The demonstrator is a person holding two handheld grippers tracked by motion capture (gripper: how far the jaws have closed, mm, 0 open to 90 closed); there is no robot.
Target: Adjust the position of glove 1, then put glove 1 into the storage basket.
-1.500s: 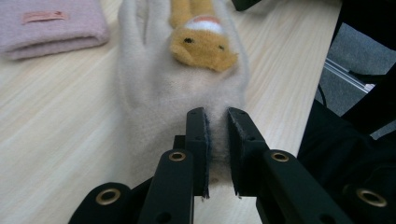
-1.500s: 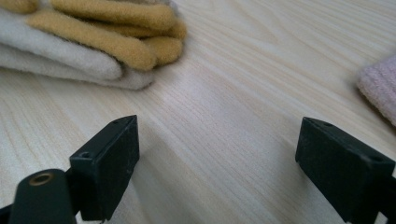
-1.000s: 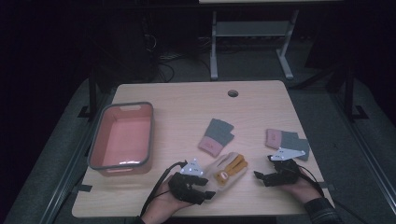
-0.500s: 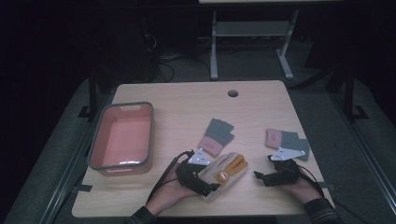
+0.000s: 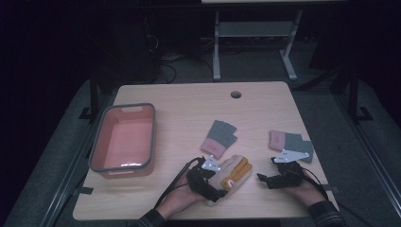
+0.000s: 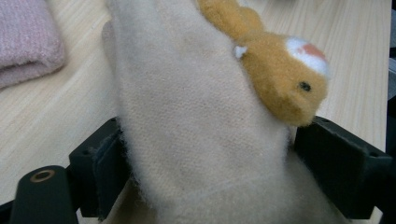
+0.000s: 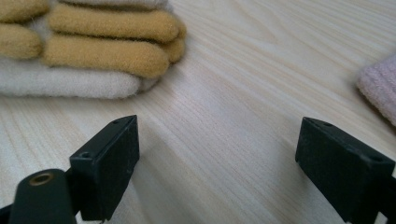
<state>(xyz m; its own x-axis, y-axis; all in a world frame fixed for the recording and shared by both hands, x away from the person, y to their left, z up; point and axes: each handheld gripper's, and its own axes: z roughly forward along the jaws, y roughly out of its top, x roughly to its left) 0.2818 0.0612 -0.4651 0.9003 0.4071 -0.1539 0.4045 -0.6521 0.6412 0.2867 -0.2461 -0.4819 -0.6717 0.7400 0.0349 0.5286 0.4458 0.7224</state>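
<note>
Tabletop: a pale wooden tabletop (image 5: 189,101) with rounded corners, lit from above, the brightest surface in the scene; its grain shows clearly in both gripper views.
Cable hole: a small dark round grommet hole (image 5: 235,94) near the far edge, right of the middle.
Floor: dark grey carpet (image 5: 331,101) around the tabletop on every side.
Far furniture: a light grey metal stand (image 5: 253,30) with two legs and a crossbar stands beyond the far edge.
Cables: loose black cables (image 5: 165,66) lie on the floor, far left of the stand.
Light: the room beyond is very dim, and the walls cannot be made out.
</note>
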